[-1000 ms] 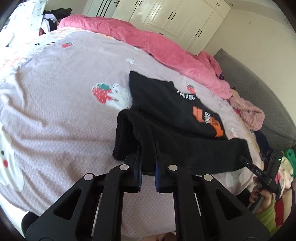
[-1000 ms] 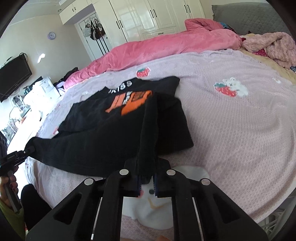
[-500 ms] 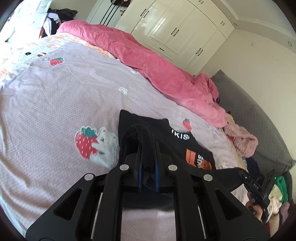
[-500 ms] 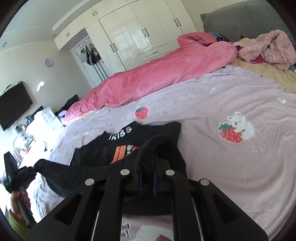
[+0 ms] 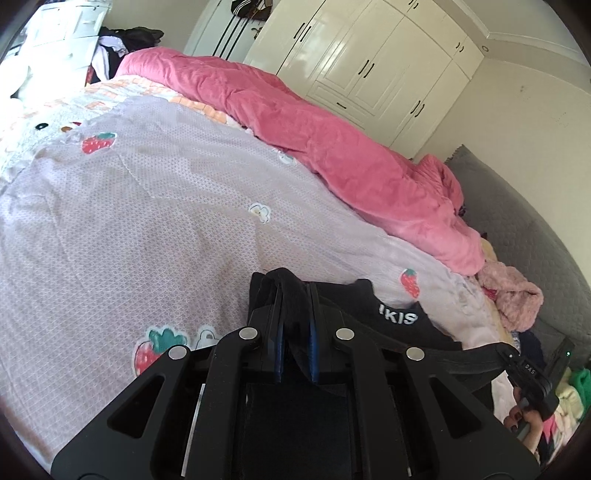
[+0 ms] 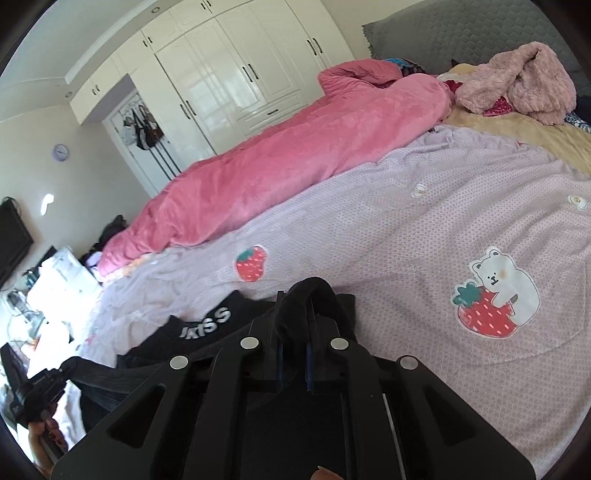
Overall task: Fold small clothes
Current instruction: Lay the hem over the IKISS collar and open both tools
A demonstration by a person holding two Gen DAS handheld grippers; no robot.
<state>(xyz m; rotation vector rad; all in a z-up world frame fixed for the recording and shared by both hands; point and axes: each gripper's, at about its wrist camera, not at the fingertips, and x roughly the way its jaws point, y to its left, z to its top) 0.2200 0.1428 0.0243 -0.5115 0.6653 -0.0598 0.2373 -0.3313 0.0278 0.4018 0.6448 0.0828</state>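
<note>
A small black T-shirt [image 5: 399,325] with white lettering at the collar lies on the lilac bed cover [image 5: 147,206]. My left gripper [image 5: 294,295] is shut on a bunched black hem corner of it. My right gripper [image 6: 293,306] is shut on the other hem corner; the shirt [image 6: 207,325] shows to its left. Both hold the hem lifted and stretched between them, up near the collar end. The orange print is hidden under the lifted cloth. Each gripper appears in the other's view: the right one [image 5: 532,376], the left one [image 6: 37,387].
A pink duvet [image 5: 332,147] lies along the far side of the bed. A fluffy pink garment [image 6: 517,85] and more clothes lie by the grey headboard [image 5: 535,240]. White wardrobes [image 6: 240,74] stand behind. A white dresser [image 5: 62,33] stands at the far left.
Both grippers have carried the hem up and forward over the shirt toward its collar. The orange print, visible before, is now covered.
</note>
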